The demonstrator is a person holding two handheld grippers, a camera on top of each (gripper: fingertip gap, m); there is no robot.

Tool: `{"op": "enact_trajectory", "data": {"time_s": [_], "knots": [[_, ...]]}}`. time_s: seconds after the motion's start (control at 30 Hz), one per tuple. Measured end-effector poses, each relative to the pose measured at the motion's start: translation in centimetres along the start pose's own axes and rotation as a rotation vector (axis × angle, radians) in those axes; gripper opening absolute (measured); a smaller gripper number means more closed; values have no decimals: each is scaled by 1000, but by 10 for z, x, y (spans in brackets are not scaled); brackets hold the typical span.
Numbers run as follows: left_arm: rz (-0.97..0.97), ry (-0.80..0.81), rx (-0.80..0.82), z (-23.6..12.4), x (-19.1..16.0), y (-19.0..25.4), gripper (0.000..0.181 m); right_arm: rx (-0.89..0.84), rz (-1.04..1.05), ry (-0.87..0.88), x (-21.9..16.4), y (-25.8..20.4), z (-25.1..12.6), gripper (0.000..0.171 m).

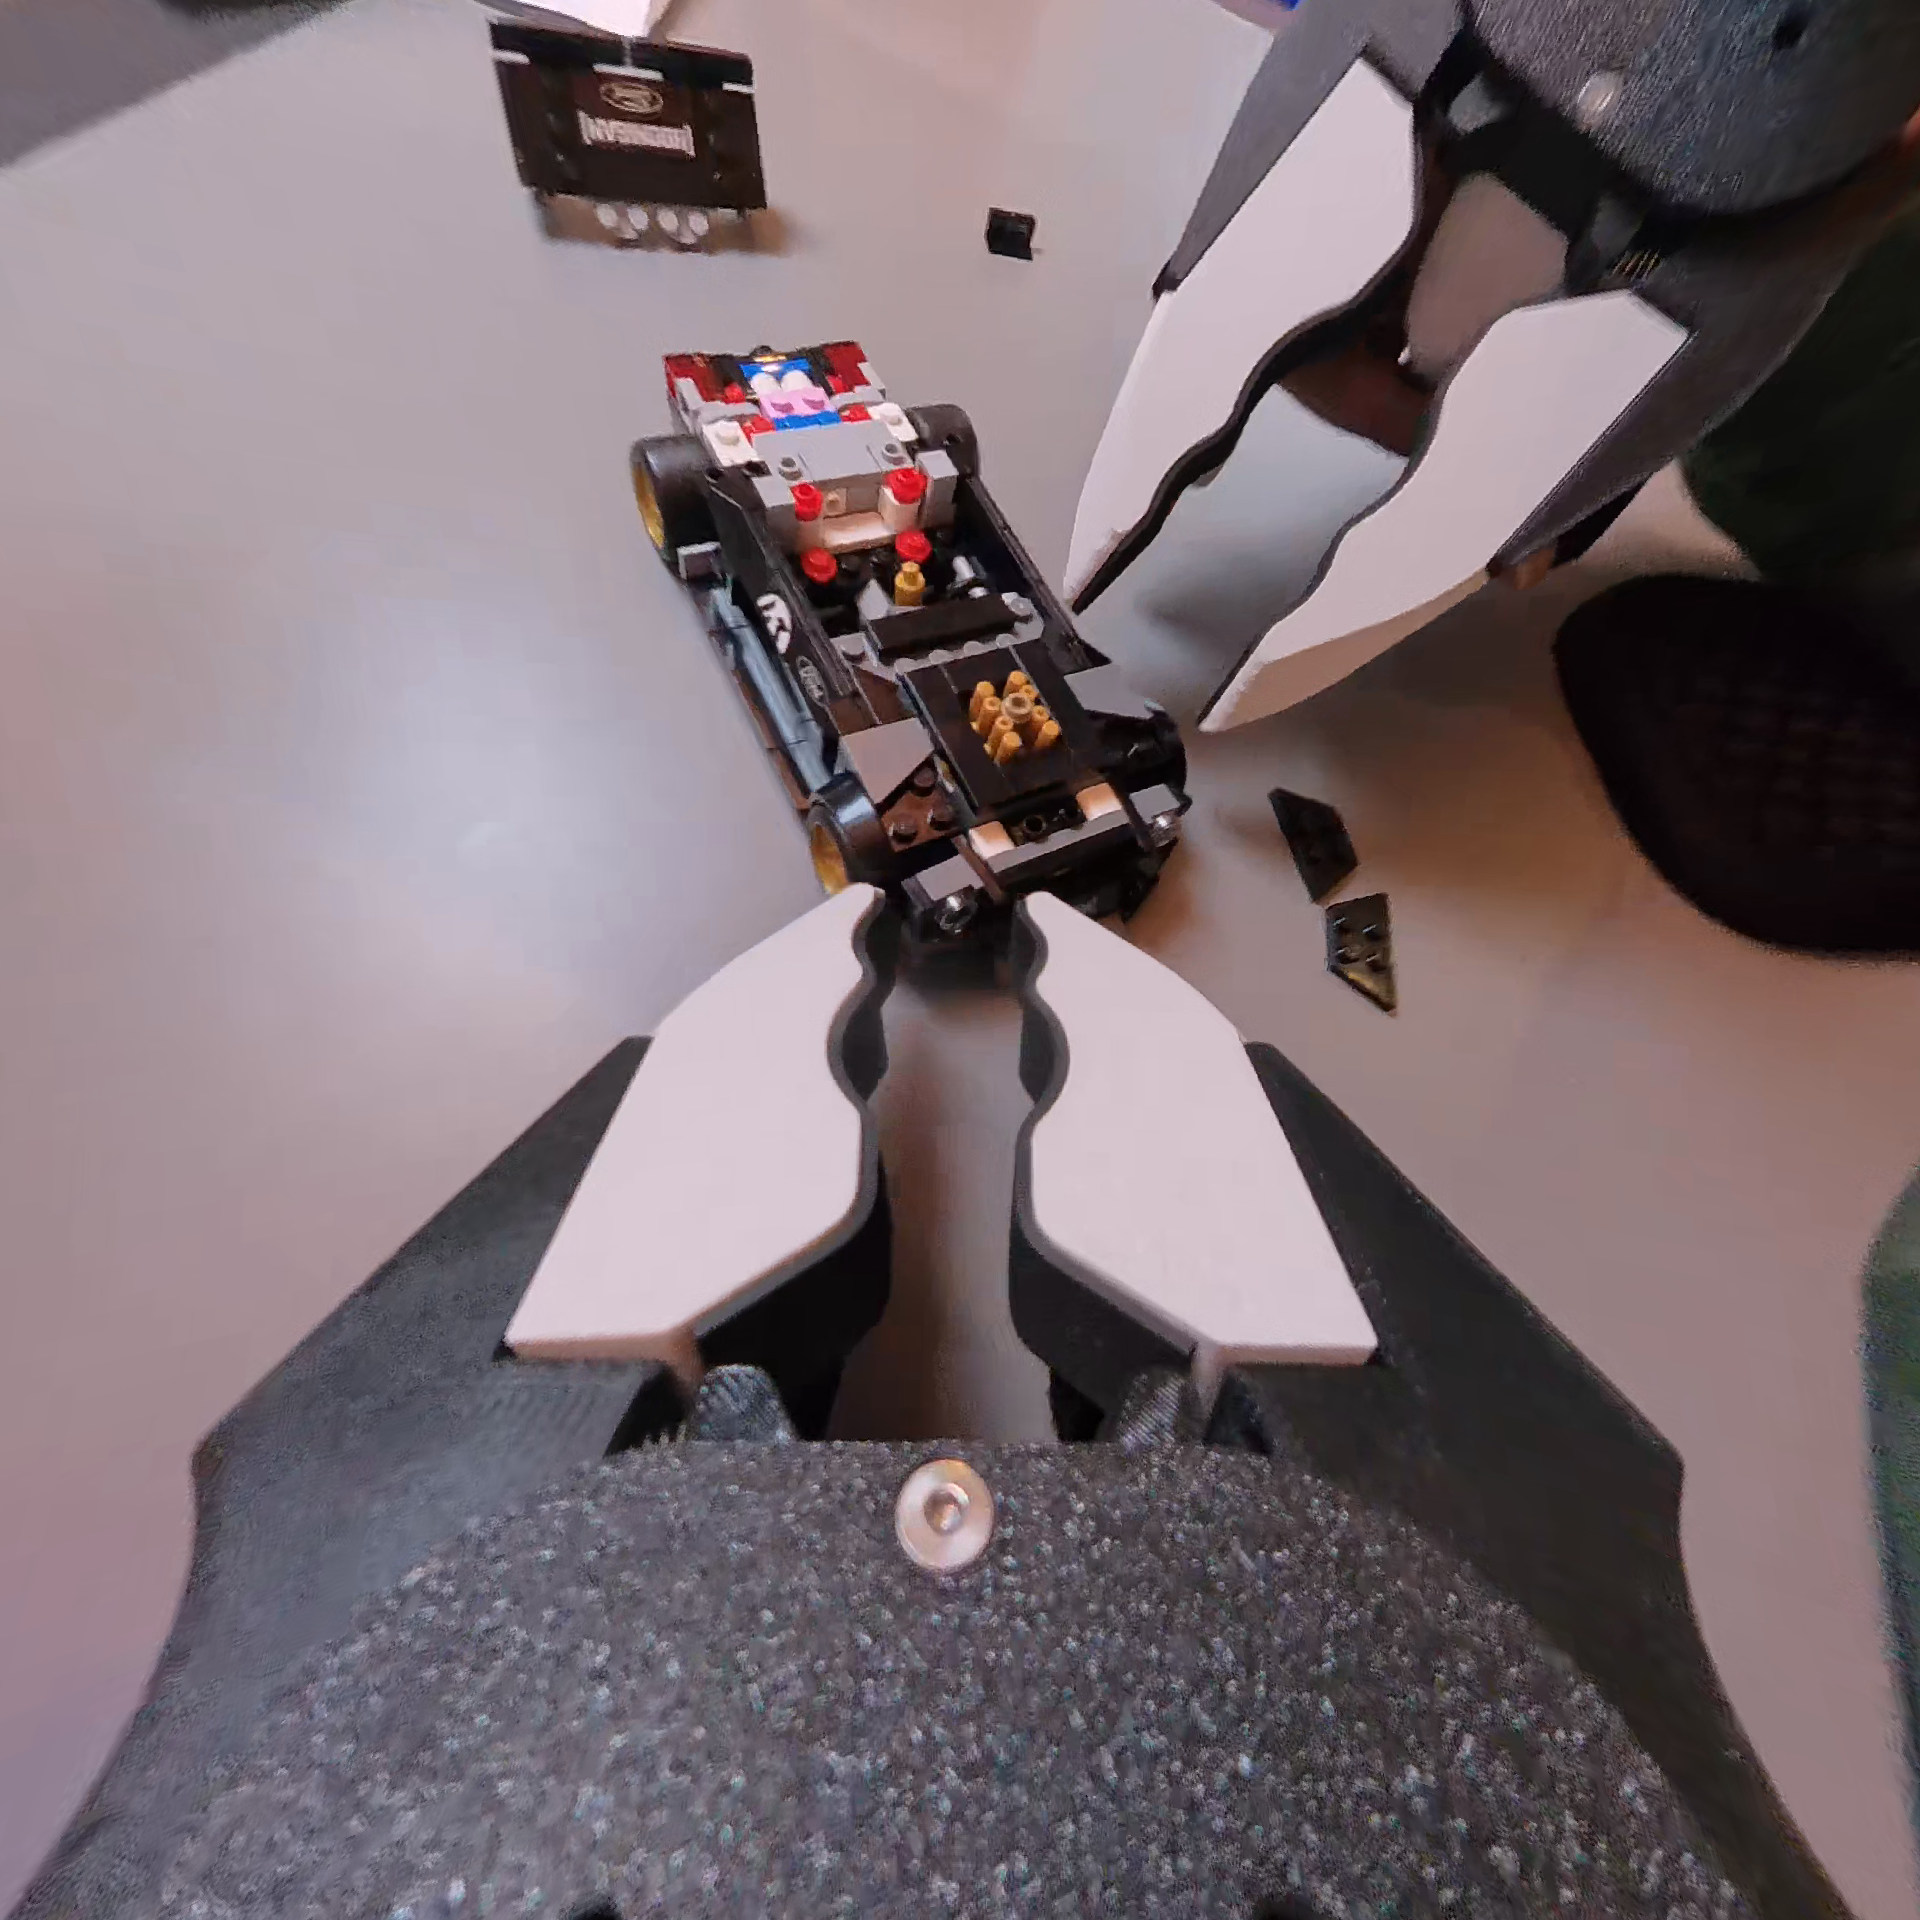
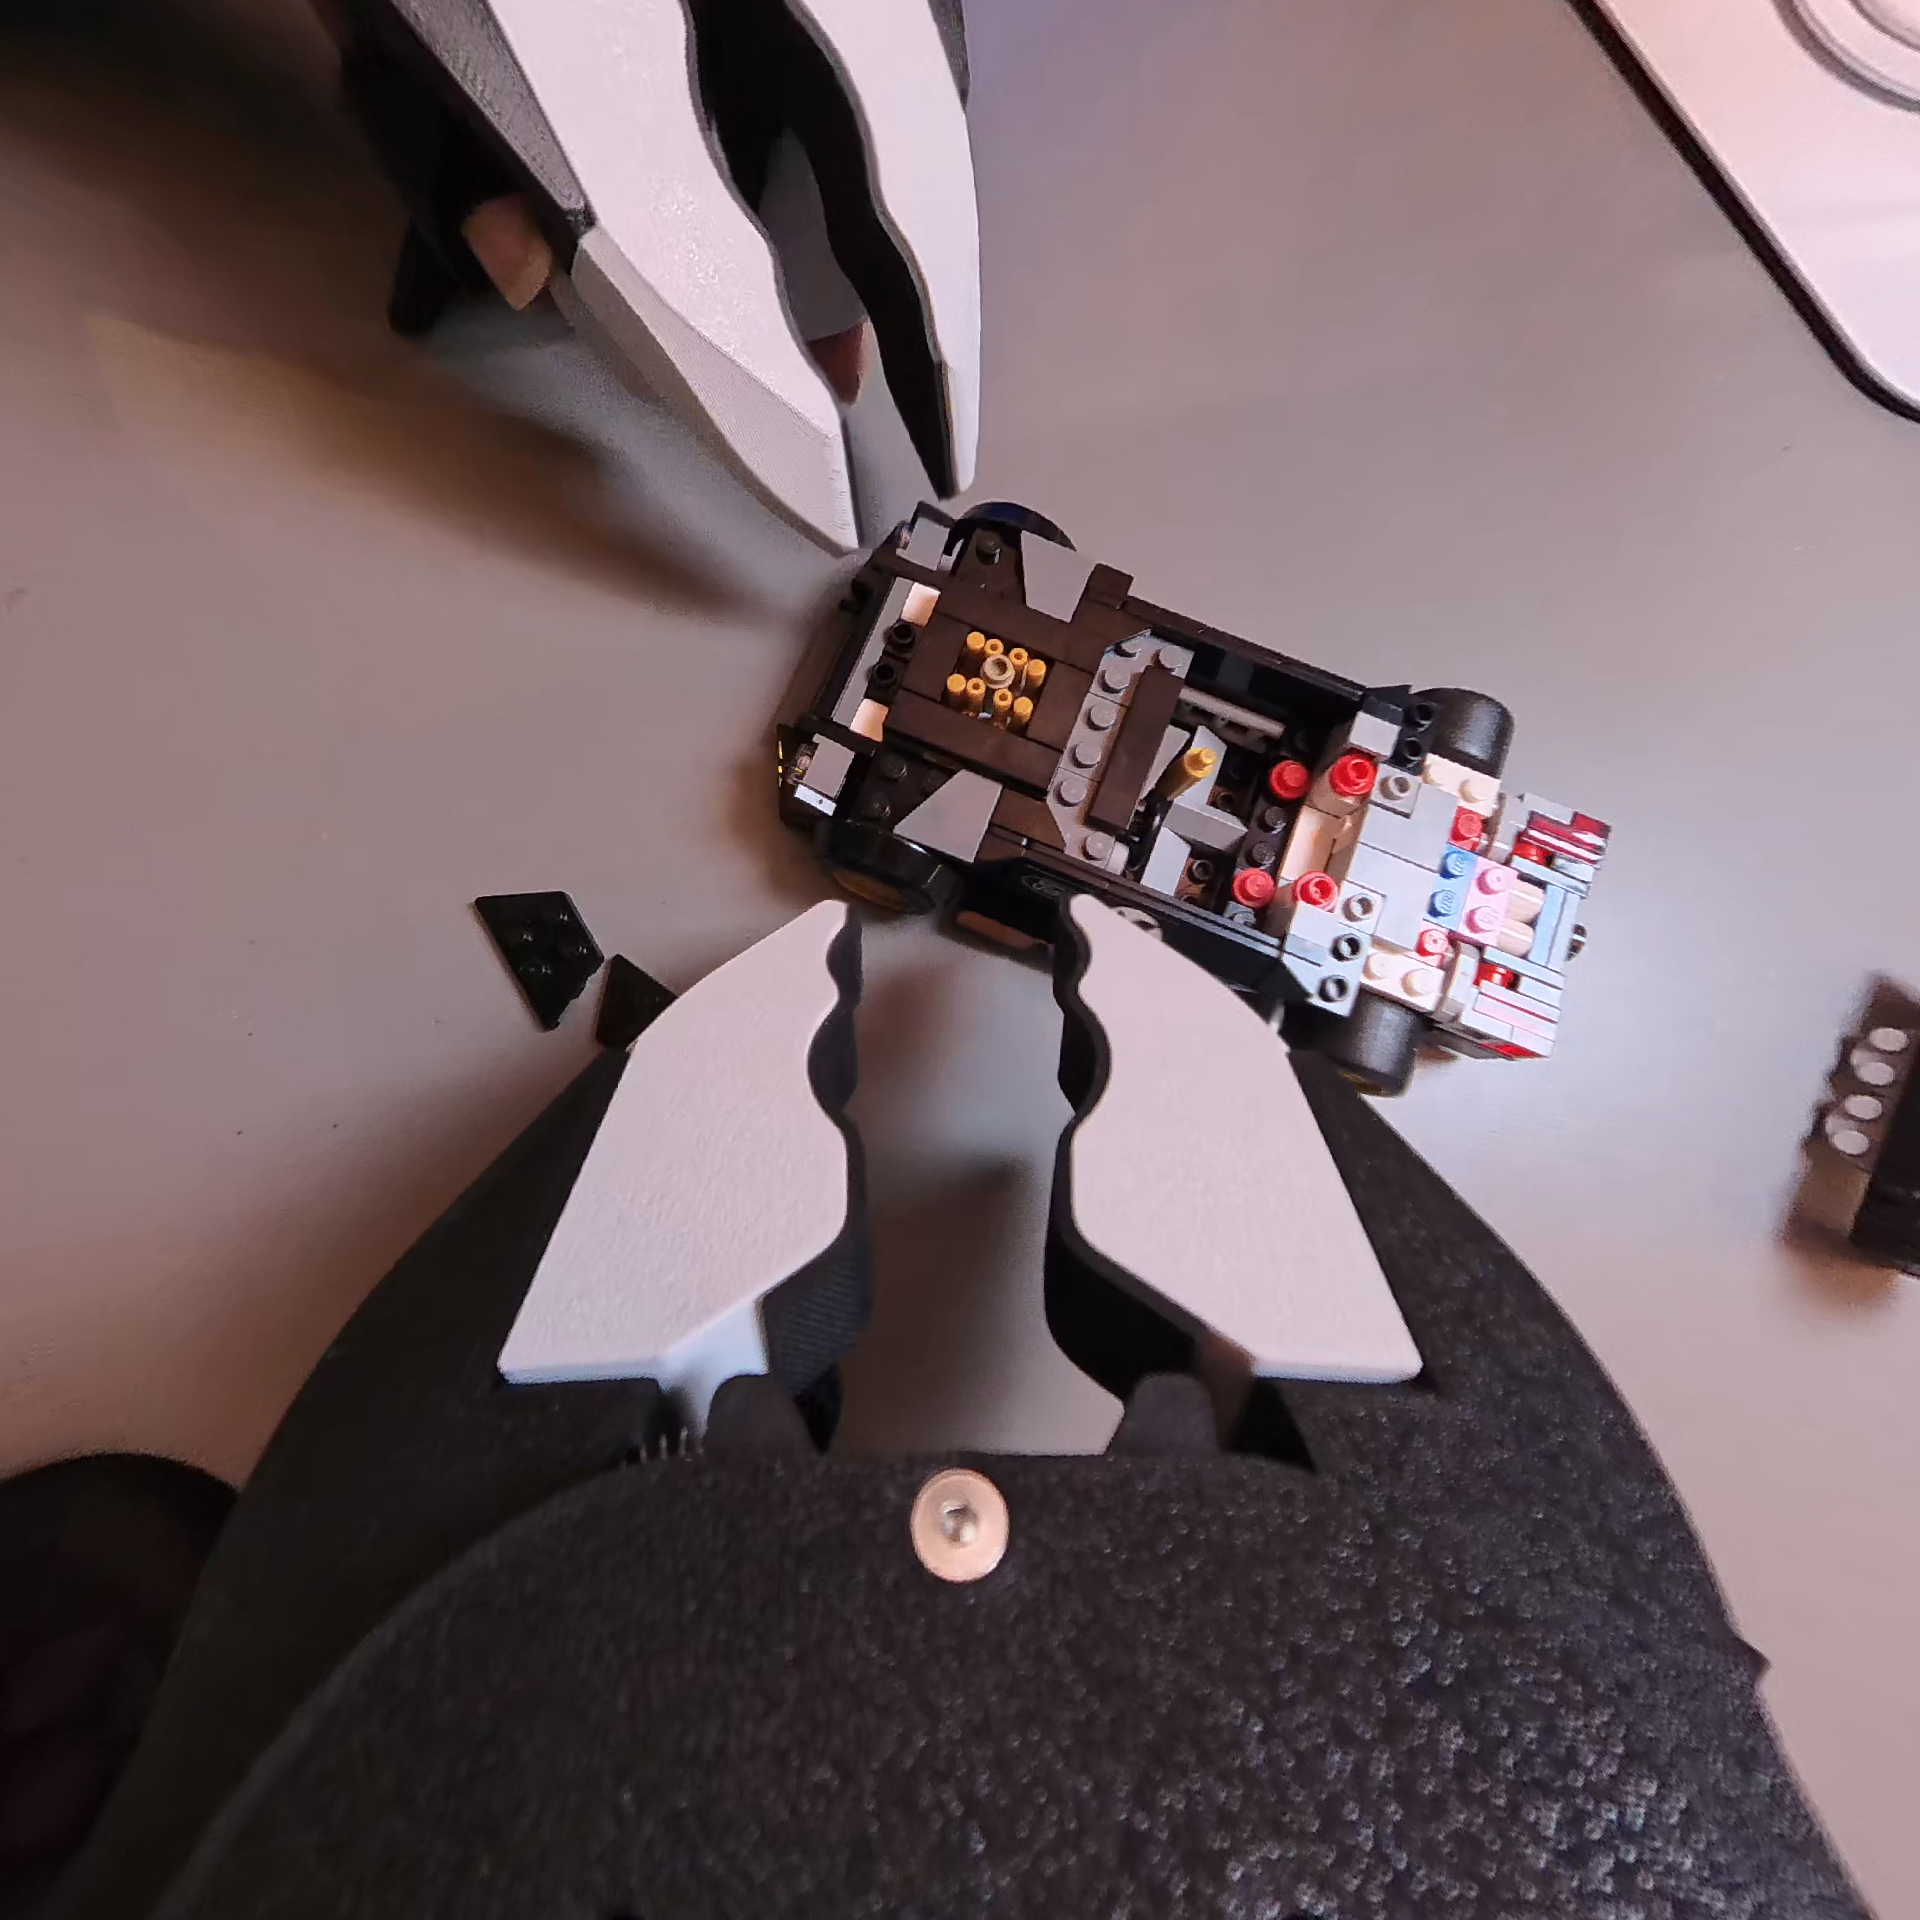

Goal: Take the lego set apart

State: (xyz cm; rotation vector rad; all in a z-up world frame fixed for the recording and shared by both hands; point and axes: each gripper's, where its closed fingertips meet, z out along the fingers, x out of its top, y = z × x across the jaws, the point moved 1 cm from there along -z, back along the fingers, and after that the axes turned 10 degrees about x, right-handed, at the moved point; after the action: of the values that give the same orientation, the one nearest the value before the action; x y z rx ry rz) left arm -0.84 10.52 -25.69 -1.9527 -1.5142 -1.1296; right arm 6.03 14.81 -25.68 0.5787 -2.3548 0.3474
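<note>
A lego car (image 1: 894,623), mostly black with its roof off and red, gold and grey bricks showing, lies on the grey table (image 1: 312,675). My left gripper (image 1: 953,909) is closed on the car's front end; a black bumper piece sits between its white fingertips. In the right wrist view the car (image 2: 1143,769) lies crosswise, with the left gripper (image 2: 904,514) at its front corner. My right gripper (image 2: 961,914) is open and empty, its tips at the car's near side. It also shows in the left wrist view (image 1: 1143,655), to the right of the car.
Two loose black wedge plates (image 1: 1314,847) (image 1: 1361,951) lie right of the car's front, also in the right wrist view (image 2: 540,951). A black roof panel (image 1: 629,125) lies far back, and a small black piece (image 1: 1008,231) lies near it. A dark round object (image 1: 1756,769) sits at right. Left tips to right tips: about 8 cm. Between my right fingertips and the dark round object (image 1: 1756,769) there is roughly 15 cm.
</note>
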Motion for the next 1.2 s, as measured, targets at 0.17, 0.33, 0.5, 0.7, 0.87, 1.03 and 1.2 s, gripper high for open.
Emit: {"op": "enact_trajectory", "data": {"time_s": [0.17, 0.33, 0.5, 0.7, 0.87, 1.03, 1.2], "knots": [[-15, 2, -34, 3, 0, 3, 23, 16, -7, -3, -1, -4, 4, 34], [50, 3, -19, 4, 0, 3, 23, 35, 1, 33, 3, -6, 4, 31], [68, -1, -12, 5, 1, 3, 24, 42, 7, 30, 1, -6, 5, 30], [86, -8, -6, 6, 1, 3, 24, 41, 16, 38, 1, -5, 5, 29], [105, -14, 3, 6, 1, 3, 20, 37, 9, 37, 1, -4, 3, 30], [89, -16, -12, 8, 1, 4, 27, -81, -74, 23, 1, 14, -11, 30], [74, -17, -24, 8, 2, 5, 30, -151, -312, -122, -3, 35, -8, 32]]}}
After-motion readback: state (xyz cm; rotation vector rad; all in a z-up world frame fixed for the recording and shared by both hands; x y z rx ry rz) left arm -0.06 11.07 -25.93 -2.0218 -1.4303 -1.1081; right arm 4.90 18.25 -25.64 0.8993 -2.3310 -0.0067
